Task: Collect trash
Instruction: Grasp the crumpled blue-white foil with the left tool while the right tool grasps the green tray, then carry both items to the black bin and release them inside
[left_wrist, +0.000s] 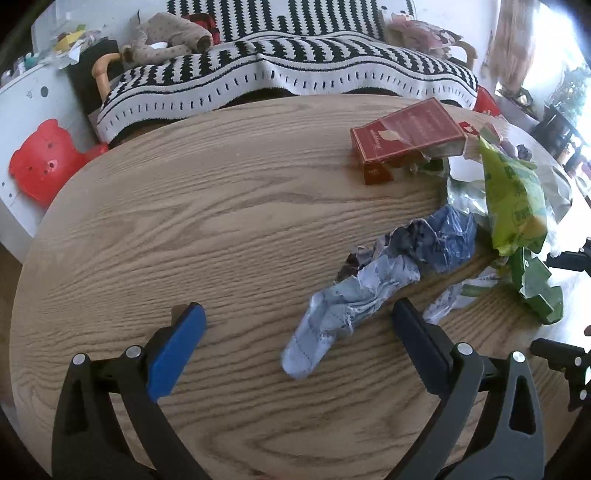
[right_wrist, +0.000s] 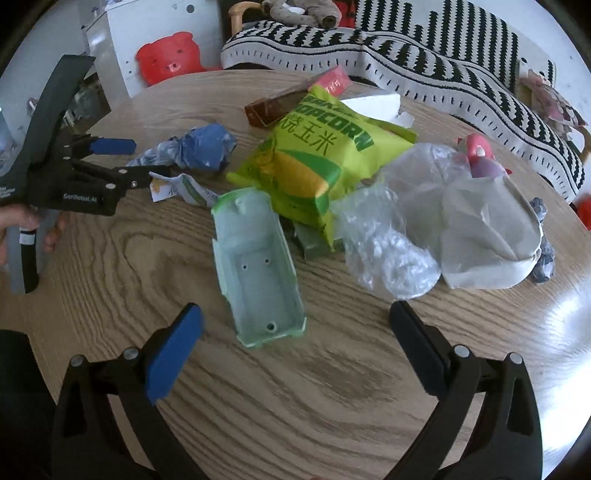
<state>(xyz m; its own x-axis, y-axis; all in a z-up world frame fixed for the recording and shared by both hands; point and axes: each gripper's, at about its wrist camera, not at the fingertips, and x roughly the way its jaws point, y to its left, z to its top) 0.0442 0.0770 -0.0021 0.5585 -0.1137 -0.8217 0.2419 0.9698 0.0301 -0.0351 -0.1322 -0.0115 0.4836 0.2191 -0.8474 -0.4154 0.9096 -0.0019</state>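
Left tool (left_wrist: 299, 321) spread over oak-grain table (left_wrist: 184, 229), possibly round

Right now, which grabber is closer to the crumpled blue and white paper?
Left. The left gripper is open with its fingers either side of the crumpled blue and white paper's near end. The right gripper is open around the pale green plastic tray, apart from the paper.

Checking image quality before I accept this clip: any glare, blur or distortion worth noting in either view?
Left wrist view: the window at upper right is blown out, the curtain beside it smeared; the wooden table edge bows from fisheye. Right wrist view: bright glare on the table at the right rim, shiny highlights on the clear plastic wrap; the popcorn bag print stays readable. Dark corner vignetting in both.
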